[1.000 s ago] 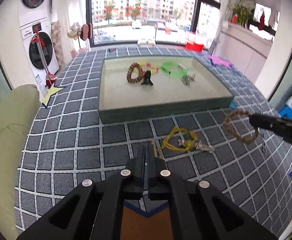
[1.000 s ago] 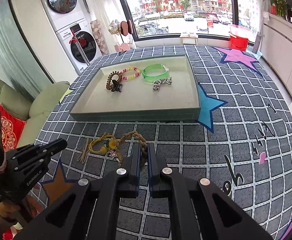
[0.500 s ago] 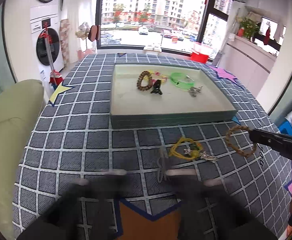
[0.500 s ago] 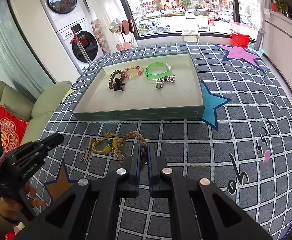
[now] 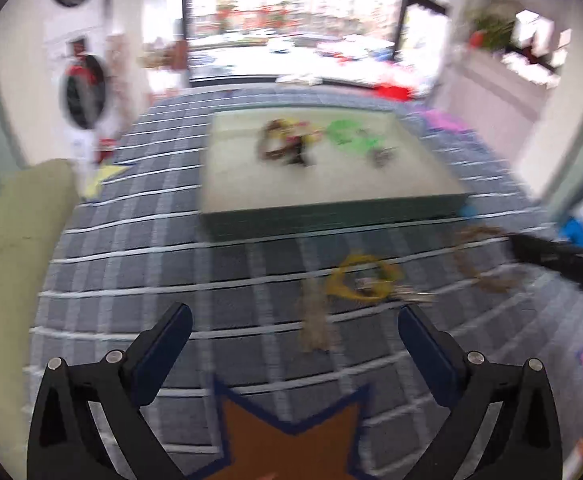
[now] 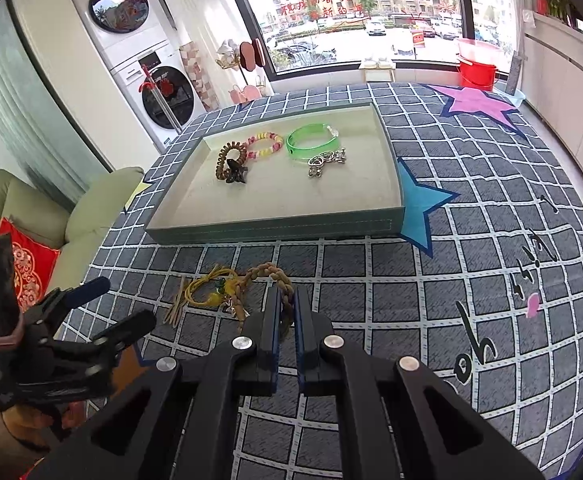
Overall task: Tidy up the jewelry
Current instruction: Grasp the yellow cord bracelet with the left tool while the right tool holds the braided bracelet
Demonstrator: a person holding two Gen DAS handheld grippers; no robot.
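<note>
My right gripper (image 6: 286, 300) is shut on a brown braided bracelet (image 6: 263, 273), held just above the checked cloth in front of the tray (image 6: 275, 229). The bracelet also shows blurred in the left wrist view (image 5: 479, 256). A yellow cord bracelet with charms (image 6: 211, 292) lies on the cloth beside it, and in the left wrist view (image 5: 365, 280) it is ahead and right of my left gripper (image 5: 291, 320), which is open and empty. The tray holds a brown coil band (image 6: 227, 154), a beaded bracelet (image 6: 265, 146), a green bangle (image 6: 311, 140) and silver charms (image 6: 325, 160).
The table has a grey checked cloth (image 6: 471, 240) with coloured stars. A green sofa (image 6: 43, 208) with a red cushion stands at the left. Washing machines (image 6: 159, 92) and a window are behind the table. The left wrist view is motion-blurred.
My left gripper has opened from shut and pulled back and up from the cloth. My right gripper still holds the braided bracelet in nearly the same place.
</note>
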